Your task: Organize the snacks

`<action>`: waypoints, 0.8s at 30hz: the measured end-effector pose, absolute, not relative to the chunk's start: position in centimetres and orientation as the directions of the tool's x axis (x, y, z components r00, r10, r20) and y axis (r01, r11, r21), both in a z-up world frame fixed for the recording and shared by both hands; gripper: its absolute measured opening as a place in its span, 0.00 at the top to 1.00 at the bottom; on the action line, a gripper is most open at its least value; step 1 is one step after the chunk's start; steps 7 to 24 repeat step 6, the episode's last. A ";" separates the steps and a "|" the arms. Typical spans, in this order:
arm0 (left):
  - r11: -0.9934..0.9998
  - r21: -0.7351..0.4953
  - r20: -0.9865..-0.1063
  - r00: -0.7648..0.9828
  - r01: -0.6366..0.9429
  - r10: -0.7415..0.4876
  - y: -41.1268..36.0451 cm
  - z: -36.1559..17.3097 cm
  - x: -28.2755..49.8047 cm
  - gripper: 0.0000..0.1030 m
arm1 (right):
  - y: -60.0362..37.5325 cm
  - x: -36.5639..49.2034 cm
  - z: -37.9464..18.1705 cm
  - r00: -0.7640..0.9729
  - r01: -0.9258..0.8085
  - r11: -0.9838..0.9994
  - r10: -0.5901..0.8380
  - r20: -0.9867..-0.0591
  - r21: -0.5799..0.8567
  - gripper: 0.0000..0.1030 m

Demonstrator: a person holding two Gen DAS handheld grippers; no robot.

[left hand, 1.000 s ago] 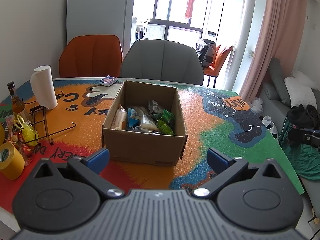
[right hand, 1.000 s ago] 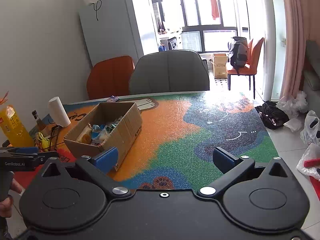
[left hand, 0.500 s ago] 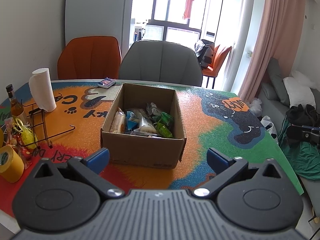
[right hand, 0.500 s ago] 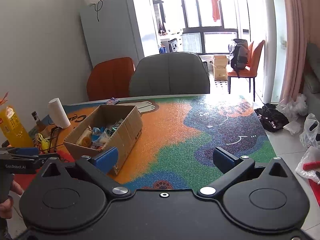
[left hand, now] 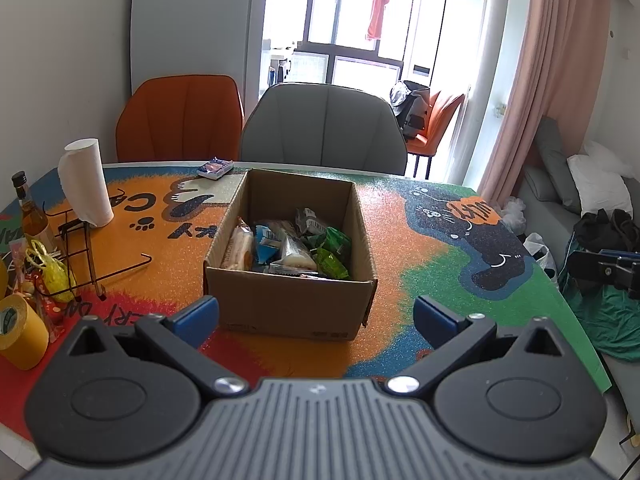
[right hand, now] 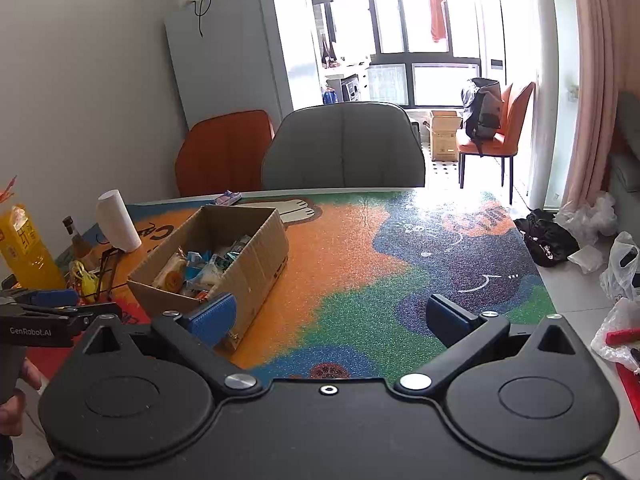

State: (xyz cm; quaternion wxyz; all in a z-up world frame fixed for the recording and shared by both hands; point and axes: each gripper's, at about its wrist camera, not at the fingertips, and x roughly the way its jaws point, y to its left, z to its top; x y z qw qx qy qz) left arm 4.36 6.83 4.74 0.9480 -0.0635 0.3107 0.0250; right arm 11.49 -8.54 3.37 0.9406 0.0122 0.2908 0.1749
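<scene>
Both jaws wide, snacks point(left hand: 294, 246) boxed.

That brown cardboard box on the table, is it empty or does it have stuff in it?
Partly filled. The open-topped brown cardboard box holds a loose pile of wrapped snack packets, lying below its rim.

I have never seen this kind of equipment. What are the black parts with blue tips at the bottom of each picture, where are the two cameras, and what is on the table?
No robot is here. A person carries a hand-held gripper in each hand, each with a camera looking forward along its two blue-tipped fingers. One picture comes from the left hand-held gripper, the other from the right hand-held gripper. Both are open and hold nothing. On the colourful table stands an open cardboard box filled with wrapped snacks. To its left are a paper towel roll, a bottle and a yellow tape roll.
</scene>
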 end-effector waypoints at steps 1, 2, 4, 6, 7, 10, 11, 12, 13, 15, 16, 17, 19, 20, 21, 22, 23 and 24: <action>0.991 -0.104 -0.592 0.806 -0.087 0.008 6.8 4.7 4.4 0.00 | -8.6 11.5 3.4 0.769 -0.322 0.938 0.337 -0.543 0.126 0.00; 0.991 -0.104 -0.591 0.807 -0.087 0.009 6.9 4.7 4.4 0.00 | -8.5 11.6 3.4 0.769 -0.322 0.938 0.337 -0.543 0.127 0.00; 0.991 -0.105 -0.591 0.807 -0.087 0.008 6.8 4.7 4.4 0.00 | -8.5 11.7 3.3 0.767 -0.322 0.938 0.339 -0.545 0.130 0.00; 0.991 -0.107 -0.587 0.809 -0.085 0.006 6.8 4.7 4.4 0.00 | -8.6 11.7 3.3 0.764 -0.326 0.936 0.345 -0.545 0.135 0.00; 0.991 -0.107 -0.587 0.809 -0.085 0.006 6.8 4.7 4.4 0.00 | -8.6 11.7 3.3 0.764 -0.326 0.936 0.345 -0.545 0.135 0.00; 0.991 -0.107 -0.587 0.809 -0.085 0.006 6.8 4.7 4.4 0.00 | -8.6 11.7 3.3 0.764 -0.326 0.936 0.345 -0.545 0.135 0.00; 0.991 -0.107 -0.587 0.809 -0.085 0.006 6.8 4.7 4.4 0.00 | -8.6 11.7 3.3 0.764 -0.326 0.936 0.345 -0.545 0.135 0.00; 0.991 -0.107 -0.587 0.809 -0.085 0.006 6.8 4.7 4.4 0.00 | -8.6 11.7 3.3 0.764 -0.326 0.936 0.345 -0.545 0.135 0.00; 0.991 -0.107 -0.587 0.809 -0.085 0.006 6.8 4.7 4.4 0.00 | -8.6 11.7 3.3 0.764 -0.326 0.936 0.345 -0.545 0.135 0.00; 0.991 -0.107 -0.587 0.809 -0.085 0.006 6.8 4.7 4.4 0.00 | -8.6 11.7 3.3 0.764 -0.326 0.936 0.345 -0.545 0.135 0.00; 0.991 -0.107 -0.587 0.809 -0.085 0.006 6.8 4.7 4.4 0.00 | -8.6 11.7 3.3 0.764 -0.326 0.936 0.345 -0.545 0.135 0.00; 0.991 -0.107 -0.587 0.809 -0.085 0.006 6.8 4.7 4.4 0.00 | -8.6 11.7 3.3 0.764 -0.326 0.936 0.345 -0.545 0.135 0.00; 0.991 -0.107 -0.587 0.809 -0.085 0.006 6.8 4.7 4.4 0.00 | -8.6 11.7 3.3 0.764 -0.326 0.936 0.345 -0.545 0.135 0.00; 0.991 -0.107 -0.587 0.809 -0.085 0.006 6.8 4.7 4.4 0.00 | -8.6 11.7 3.3 0.764 -0.326 0.936 0.345 -0.545 0.135 0.00; 0.991 -0.107 -0.587 0.809 -0.085 0.006 6.8 4.7 4.4 0.00 | -8.6 11.7 3.3 0.764 -0.326 0.936 0.345 -0.545 0.135 0.00; 0.991 -0.107 -0.587 0.809 -0.085 0.006 6.8 4.7 4.4 0.00 | -8.6 11.7 3.3 0.764 -0.326 0.936 0.345 -0.545 0.135 0.00; 0.991 -0.107 -0.587 0.809 -0.085 0.006 6.8 4.7 4.4 0.00 | -8.6 11.7 3.3 0.764 -0.326 0.936 0.345 -0.545 0.135 0.00; 0.991 -0.107 -0.587 0.809 -0.085 0.006 6.8 4.7 4.4 0.00 | -8.6 11.7 3.3 0.764 -0.326 0.936 0.345 -0.545 0.135 0.00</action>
